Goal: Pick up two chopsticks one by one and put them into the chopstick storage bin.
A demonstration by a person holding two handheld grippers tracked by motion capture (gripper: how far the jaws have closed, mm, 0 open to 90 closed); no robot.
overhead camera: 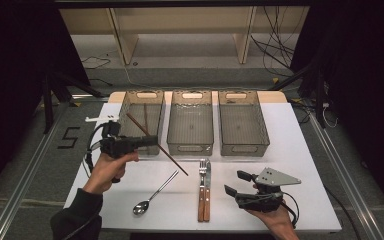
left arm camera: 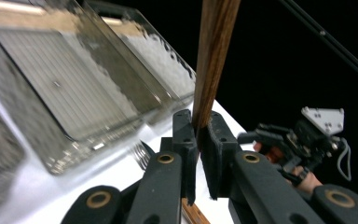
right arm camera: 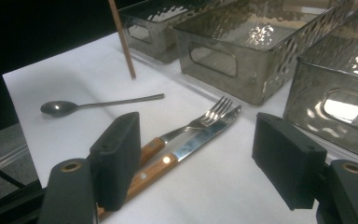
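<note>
My left gripper (overhead camera: 152,141) is shut on a long brown chopstick (overhead camera: 167,155), held aslant above the front edge of the left bin (overhead camera: 125,116). The left gripper view has the stick (left arm camera: 214,56) pinched between the two pads (left arm camera: 199,135). A second chopstick (overhead camera: 145,117) lies inside that left bin. My right gripper (overhead camera: 235,182) hovers open and holds nothing, just right of a wood-handled fork (overhead camera: 201,187) and knife (overhead camera: 207,190). In the right gripper view its jaws (right arm camera: 200,149) stand wide apart over the knife (right arm camera: 200,140) and fork (right arm camera: 209,116). A spoon (overhead camera: 152,195) lies left of them.
Three clear bins stand in a row at the back of the white table (overhead camera: 290,165): left, middle (overhead camera: 190,145) and right (overhead camera: 245,147). A small white object (overhead camera: 97,119) lies at the table's left edge. Beyond the table, cables run across the floor.
</note>
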